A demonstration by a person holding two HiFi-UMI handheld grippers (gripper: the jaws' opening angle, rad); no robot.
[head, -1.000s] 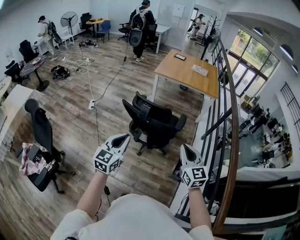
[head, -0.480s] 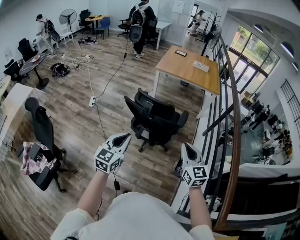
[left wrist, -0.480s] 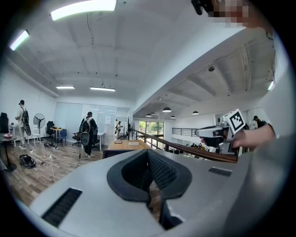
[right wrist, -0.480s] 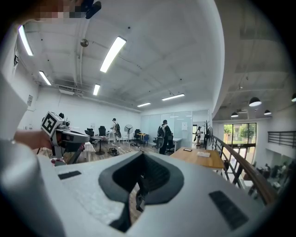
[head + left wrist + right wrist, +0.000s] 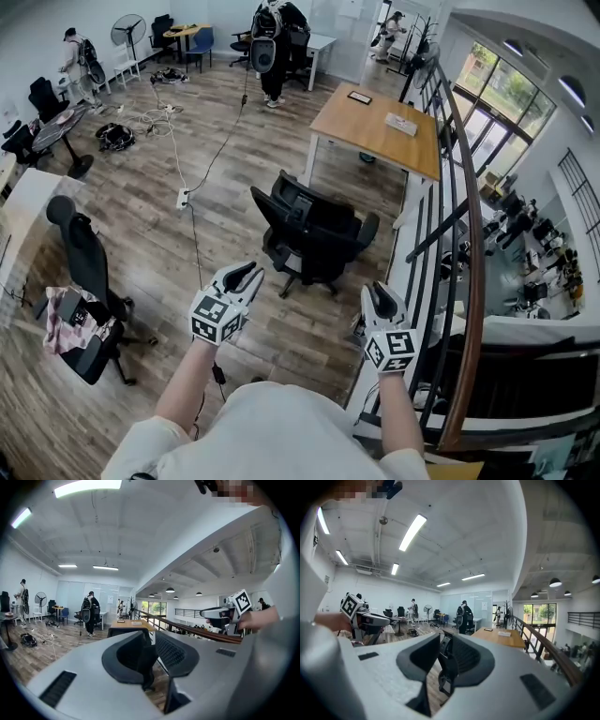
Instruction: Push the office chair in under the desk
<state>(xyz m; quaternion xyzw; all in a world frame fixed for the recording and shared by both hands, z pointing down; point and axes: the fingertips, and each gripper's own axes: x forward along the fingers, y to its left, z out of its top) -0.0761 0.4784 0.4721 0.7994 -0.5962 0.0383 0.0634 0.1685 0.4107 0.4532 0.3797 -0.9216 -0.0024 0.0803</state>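
The left gripper (image 5: 242, 277) and right gripper (image 5: 380, 299) have just been opening their jaws partway and hold nothing, with the office chair (image 5: 314, 236) ahead of both, untouched, and the desk (image 5: 373, 133) beyond it.

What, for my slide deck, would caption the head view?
Left gripper and right gripper, jaws just opened and empty, held out toward the black office chair not yet under the wooden desk.
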